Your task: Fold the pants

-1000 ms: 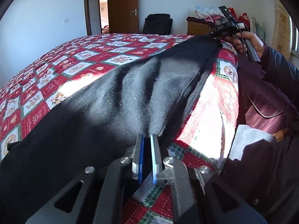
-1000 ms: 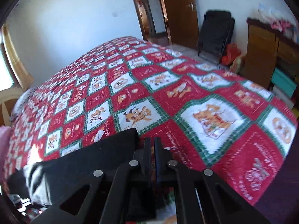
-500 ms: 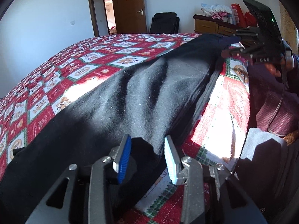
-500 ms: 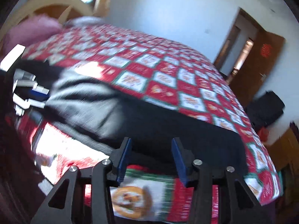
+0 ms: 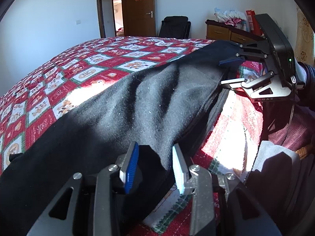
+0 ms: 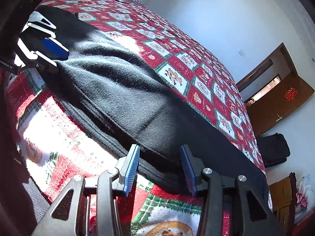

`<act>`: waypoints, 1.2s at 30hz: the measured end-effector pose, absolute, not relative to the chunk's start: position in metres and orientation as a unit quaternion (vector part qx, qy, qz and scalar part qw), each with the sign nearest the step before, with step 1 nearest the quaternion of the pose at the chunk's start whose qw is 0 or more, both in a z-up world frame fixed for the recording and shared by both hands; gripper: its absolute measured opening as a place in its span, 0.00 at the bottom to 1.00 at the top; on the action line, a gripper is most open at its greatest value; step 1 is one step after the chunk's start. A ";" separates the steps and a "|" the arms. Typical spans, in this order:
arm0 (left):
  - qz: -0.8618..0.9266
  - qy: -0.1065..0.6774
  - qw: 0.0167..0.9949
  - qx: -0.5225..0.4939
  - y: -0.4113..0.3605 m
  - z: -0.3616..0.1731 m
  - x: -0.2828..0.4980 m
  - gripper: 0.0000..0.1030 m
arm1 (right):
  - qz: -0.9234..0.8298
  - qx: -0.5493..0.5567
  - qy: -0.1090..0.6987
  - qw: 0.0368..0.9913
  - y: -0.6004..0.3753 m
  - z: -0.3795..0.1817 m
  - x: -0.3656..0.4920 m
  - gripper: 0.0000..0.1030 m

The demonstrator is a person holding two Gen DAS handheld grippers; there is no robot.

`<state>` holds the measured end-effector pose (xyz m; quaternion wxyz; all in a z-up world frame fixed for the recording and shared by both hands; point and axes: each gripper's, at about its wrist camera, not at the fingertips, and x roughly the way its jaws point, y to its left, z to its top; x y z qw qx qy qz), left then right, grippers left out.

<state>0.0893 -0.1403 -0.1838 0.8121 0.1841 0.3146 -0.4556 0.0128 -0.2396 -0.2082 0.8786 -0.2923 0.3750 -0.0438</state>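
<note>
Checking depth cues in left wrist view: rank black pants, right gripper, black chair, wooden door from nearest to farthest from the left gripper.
From the left gripper:
1. black pants, fabric between its open jaws.
2. right gripper, upper right, at the pants' far end.
3. black chair, past the bed, by the back wall.
4. wooden door, behind the chair's left; close to the chair.
</note>
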 end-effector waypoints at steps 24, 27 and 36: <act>-0.458 0.301 0.813 0.195 -0.139 -0.181 0.081 0.24 | 0.001 -0.242 0.351 0.905 -0.222 -0.201 0.003 0.63; -0.459 0.302 0.813 0.195 -0.142 -0.184 0.081 0.28 | 0.015 -0.249 0.350 0.903 -0.209 -0.205 0.007 0.63; -0.461 0.293 0.814 0.196 -0.143 -0.176 0.081 0.06 | -0.013 -0.274 0.347 0.897 -0.204 -0.218 0.028 0.04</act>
